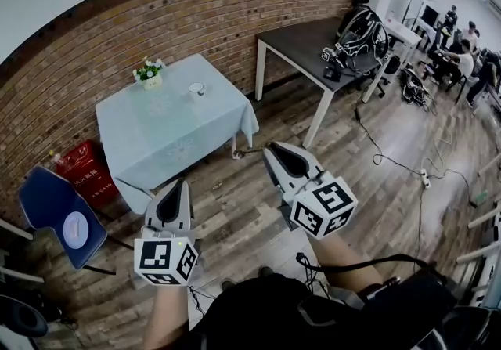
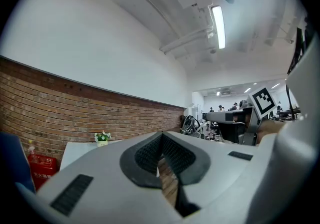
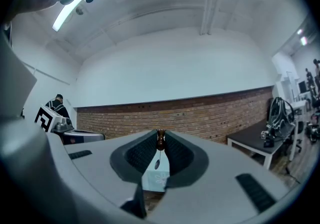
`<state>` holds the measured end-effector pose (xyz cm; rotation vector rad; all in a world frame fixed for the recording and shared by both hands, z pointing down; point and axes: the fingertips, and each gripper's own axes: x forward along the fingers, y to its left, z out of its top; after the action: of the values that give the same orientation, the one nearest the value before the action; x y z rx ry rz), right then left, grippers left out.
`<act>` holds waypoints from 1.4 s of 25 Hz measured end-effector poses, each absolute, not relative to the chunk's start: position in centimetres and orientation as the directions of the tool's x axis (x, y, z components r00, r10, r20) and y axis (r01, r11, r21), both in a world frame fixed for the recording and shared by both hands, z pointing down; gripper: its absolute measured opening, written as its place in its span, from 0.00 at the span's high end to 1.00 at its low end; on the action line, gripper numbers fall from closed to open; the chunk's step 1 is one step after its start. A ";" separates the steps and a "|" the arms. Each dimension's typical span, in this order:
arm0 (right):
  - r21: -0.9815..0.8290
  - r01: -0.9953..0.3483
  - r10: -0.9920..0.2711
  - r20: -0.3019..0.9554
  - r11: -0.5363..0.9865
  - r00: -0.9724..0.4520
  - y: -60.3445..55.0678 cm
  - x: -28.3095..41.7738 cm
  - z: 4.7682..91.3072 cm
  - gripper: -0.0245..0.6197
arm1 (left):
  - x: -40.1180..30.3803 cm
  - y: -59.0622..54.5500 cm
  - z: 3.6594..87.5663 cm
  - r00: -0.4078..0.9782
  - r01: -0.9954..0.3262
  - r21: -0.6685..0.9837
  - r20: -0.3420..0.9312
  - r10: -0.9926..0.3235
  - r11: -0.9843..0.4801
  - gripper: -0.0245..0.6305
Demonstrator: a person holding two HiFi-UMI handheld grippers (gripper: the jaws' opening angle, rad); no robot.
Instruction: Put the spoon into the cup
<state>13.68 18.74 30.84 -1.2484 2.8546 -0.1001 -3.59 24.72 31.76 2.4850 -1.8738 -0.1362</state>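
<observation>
Spoon (image 3: 160, 143) hangs bowl-down, its brown handle end clenched in the right tool (image 3: 160, 134), likely so the bowl drops first into the cup (image 1: 196, 88), well apart on the tabletop (image 1: 160, 141). Left tool (image 2: 159, 139) is closed and empty.

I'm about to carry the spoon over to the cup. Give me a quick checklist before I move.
1. Spoon held by right gripper: ok, handle pinched at the jaw tips, bowl hanging down.
2. Cup on the cloth-covered table: ok, near the flower pot.
3. Cup within reach: not ok, the table stands well ahead.
4. Cup empty: cannot tell.
5. Left gripper free: ok, jaws together, nothing between.
</observation>
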 end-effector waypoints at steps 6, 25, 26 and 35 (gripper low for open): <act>-0.080 -0.745 -0.747 0.015 0.662 -0.665 18.6 12.3 31.0 0.87 | -5.3 24.4 31.8 0.280 -0.955 0.085 -0.060 -0.958 -0.285 0.95; -0.053 -0.738 -0.739 0.013 0.672 -0.674 14.2 7.7 31.6 0.87 | -9.6 19.6 32.6 0.299 -0.947 0.098 -0.083 -0.951 -0.306 0.95; -0.054 -0.737 -0.737 0.012 0.674 -0.675 13.2 7.6 31.5 0.87 | -9.7 18.9 32.6 0.294 -0.949 0.096 -0.081 -0.952 -0.301 0.95; -0.077 -0.695 -0.697 0.000 0.715 -0.717 5.4 6.7 31.4 0.87 | -10.4 11.8 32.2 0.241 -0.966 0.087 -0.055 -0.969 -0.245 0.95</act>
<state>6.74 5.38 31.40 -1.1706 2.8823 -0.1118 -10.42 11.77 32.23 2.4472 -1.9084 -0.1508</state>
